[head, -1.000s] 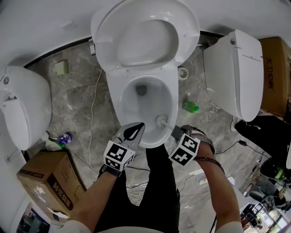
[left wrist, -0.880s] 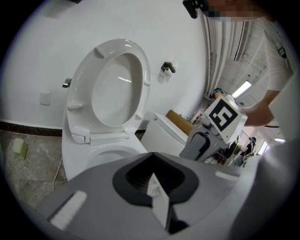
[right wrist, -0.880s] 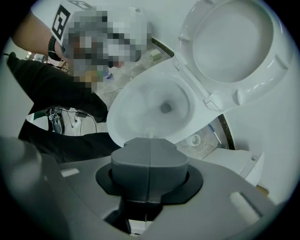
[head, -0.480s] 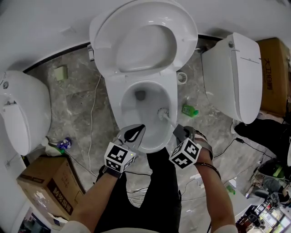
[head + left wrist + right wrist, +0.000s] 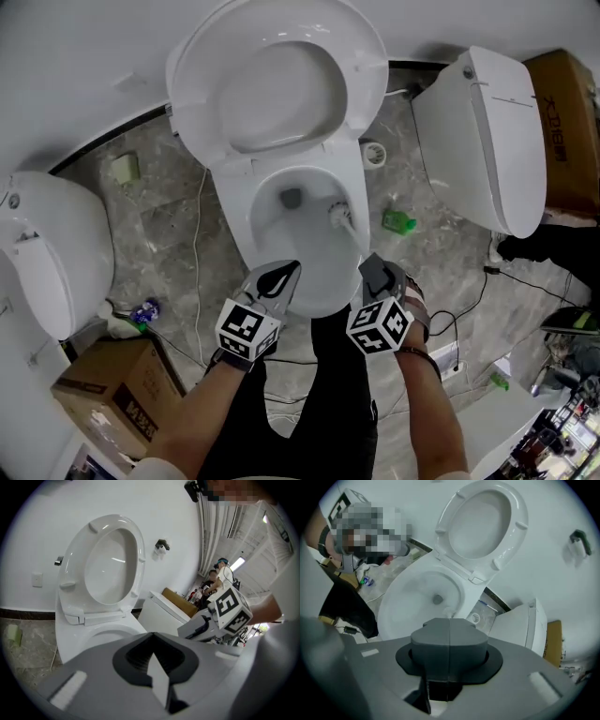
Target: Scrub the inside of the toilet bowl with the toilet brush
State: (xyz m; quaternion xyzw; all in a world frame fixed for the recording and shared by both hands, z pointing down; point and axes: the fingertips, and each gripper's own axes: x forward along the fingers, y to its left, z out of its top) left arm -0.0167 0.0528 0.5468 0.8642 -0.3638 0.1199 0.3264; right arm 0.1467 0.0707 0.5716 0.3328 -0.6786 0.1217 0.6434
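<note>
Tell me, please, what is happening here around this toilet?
A person stands over an open toilet with a tool in each hand. The right tool is shut on the handle of the toilet brush, whose head is down inside the toilet bowl, against the right wall near the drain. The left tool is shut on nothing and hovers over the front rim. The seat is raised against the wall.

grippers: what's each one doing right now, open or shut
Left gripper: shut, holding nothing.
Right gripper: shut on the toilet brush, whose head is inside the toilet bowl.
</note>
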